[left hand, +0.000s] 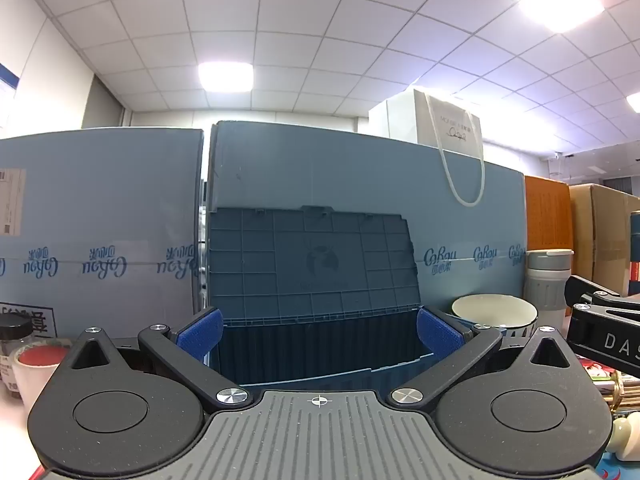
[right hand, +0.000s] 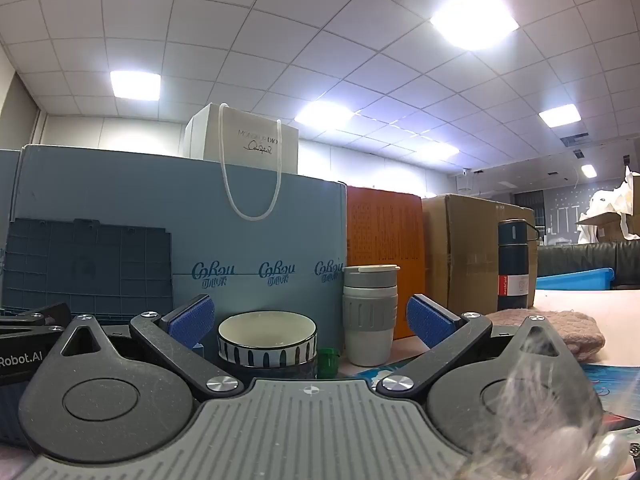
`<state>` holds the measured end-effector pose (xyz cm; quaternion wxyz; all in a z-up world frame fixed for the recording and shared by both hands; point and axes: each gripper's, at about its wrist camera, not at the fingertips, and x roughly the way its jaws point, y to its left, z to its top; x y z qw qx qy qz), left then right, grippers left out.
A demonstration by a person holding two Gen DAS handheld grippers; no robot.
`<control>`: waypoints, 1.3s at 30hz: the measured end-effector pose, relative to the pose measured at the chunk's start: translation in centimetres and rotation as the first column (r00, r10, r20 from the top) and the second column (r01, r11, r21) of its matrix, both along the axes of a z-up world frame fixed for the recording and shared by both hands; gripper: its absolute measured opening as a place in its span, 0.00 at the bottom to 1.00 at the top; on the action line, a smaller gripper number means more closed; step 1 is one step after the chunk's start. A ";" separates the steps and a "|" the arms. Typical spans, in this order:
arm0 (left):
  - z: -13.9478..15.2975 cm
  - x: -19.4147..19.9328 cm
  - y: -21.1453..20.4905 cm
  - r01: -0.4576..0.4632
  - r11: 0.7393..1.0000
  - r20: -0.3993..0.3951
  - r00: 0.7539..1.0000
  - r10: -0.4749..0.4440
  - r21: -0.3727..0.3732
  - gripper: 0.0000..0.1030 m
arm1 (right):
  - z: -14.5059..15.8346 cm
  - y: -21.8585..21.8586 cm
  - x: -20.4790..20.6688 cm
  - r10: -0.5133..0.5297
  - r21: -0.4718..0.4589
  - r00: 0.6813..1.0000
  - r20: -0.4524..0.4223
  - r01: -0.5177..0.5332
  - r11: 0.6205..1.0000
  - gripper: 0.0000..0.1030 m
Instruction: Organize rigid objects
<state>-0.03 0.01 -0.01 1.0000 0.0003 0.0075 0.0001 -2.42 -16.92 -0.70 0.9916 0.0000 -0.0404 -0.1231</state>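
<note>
Presently, stock on hand: my left gripper (left hand: 319,332), jaws spread wide and empty, level, aimed into the open blue crate (left hand: 320,344) that lies straight ahead between the pads, its ribbed lid (left hand: 312,258) propped upright beyond. My right gripper (right hand: 308,320), jaws likewise wide and holding nothing, level. Item one, between the right jaws and ahead of them: a cream bowl (right hand: 267,338) with a dark striped wall. Item two, just beside it toward the right pad: a grey-and-white travel cup (right hand: 370,312), upright. Item three, low between bowl and cup: a small green object (right hand: 328,361), too small to identify. Item four, beyond the right pad, well apart: a dark flask (right hand: 513,264), upright. Item five, left of the left jaws: a dark-lidded jar (left hand: 14,330) and a tape roll (left hand: 38,364). Judged step: picking a first rigid piece for the crate. Handling note: I would take the bowl by one wall, pads straddling the rim, closing gently so it neither tips nor nudges the cup, then lift clear before crossing to the crate.
</note>
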 end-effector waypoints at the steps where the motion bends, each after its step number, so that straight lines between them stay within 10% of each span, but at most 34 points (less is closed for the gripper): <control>1: 0.0 0.0 0.0 0.000 1.000 -0.003 1.000 0.000 0.003 1.00 | 0.0 0.0 0.0 0.000 -0.001 1.000 -0.002 0.000 1.000 1.00; 39: 0.0 -0.2 -0.1 0.030 0.999 0.007 1.000 -0.030 0.015 1.00 | -0.2 -0.3 0.6 0.051 0.017 0.998 -0.028 -0.051 0.999 1.00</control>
